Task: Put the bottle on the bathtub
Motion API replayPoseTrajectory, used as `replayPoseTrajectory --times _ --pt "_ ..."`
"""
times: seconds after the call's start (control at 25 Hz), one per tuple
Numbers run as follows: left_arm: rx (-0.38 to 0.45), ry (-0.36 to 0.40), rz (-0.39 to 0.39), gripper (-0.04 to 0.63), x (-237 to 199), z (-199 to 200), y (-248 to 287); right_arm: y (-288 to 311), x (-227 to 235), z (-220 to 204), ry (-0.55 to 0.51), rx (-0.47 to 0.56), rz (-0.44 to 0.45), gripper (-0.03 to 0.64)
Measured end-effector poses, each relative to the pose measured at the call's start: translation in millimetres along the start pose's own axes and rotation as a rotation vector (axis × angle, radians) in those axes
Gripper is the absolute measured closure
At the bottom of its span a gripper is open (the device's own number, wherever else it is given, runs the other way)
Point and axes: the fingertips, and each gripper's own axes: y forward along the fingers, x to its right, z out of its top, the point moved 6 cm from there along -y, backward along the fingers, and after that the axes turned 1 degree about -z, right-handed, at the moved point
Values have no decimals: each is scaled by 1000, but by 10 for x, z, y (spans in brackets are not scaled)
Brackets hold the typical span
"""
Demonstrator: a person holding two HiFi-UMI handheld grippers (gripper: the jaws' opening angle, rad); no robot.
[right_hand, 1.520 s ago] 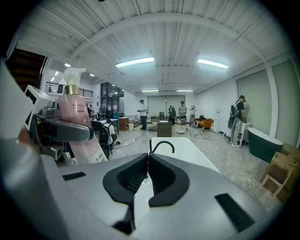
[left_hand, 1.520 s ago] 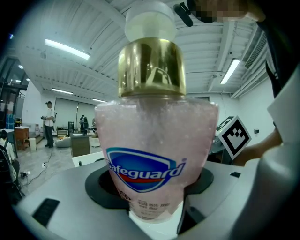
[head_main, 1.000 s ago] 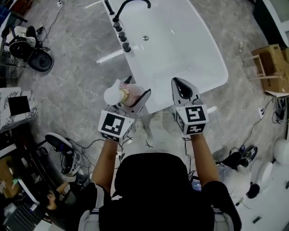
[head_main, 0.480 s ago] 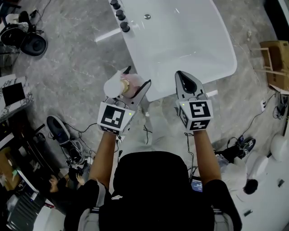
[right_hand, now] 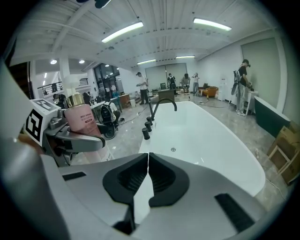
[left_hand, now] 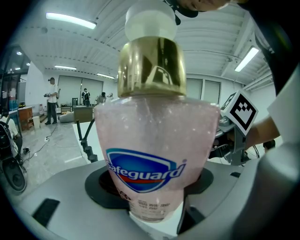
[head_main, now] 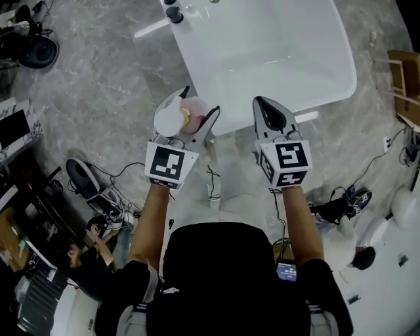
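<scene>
A pink Safeguard bottle [left_hand: 154, 145] with a gold collar and white cap stands upright between the jaws of my left gripper [head_main: 190, 121], which is shut on it. The head view shows the bottle [head_main: 187, 113] held just off the near left corner of the white bathtub [head_main: 262, 52], over the floor. Beside it, my right gripper [head_main: 270, 113] is shut with nothing in it, its tip over the tub's near rim. Seen from the right gripper view, the bottle [right_hand: 80, 119] sits at the left and the bathtub [right_hand: 201, 140] stretches ahead, a black faucet [right_hand: 161, 105] on its left rim.
Black knobs [head_main: 174, 14] line the tub's left rim. Cables and a shoe [head_main: 82, 177] lie on the grey marble floor to my left. A cardboard box [head_main: 407, 85] stands at the right. Several people stand far off in the room [right_hand: 168, 84].
The tub has slid up and out of the head view as I shifted; both grippers keep their hold and spacing, with the bottle now slightly closer to the tub's near corner.
</scene>
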Motion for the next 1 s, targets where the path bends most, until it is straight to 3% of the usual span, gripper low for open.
replayPoseTrajectory --times 0.28,0.52,0.68,0.92,1.0 --pt "-47 -28 2 278 -55 -325 201 257 66 -260 9 -41 11 592" --pt "-46 6 1 278 -120 -611 354 516 0 -411 7 -54 32 592" --pt "-71 -12 1 278 -159 -760 441 660 -38 -516 6 -73 47 592" --pt "-77 36 0 278 -244 -940 600 821 -44 -672 5 -102 59 592" --pt "-81 13 -2 278 -247 -1007 650 856 -28 -733 6 -113 62 592"
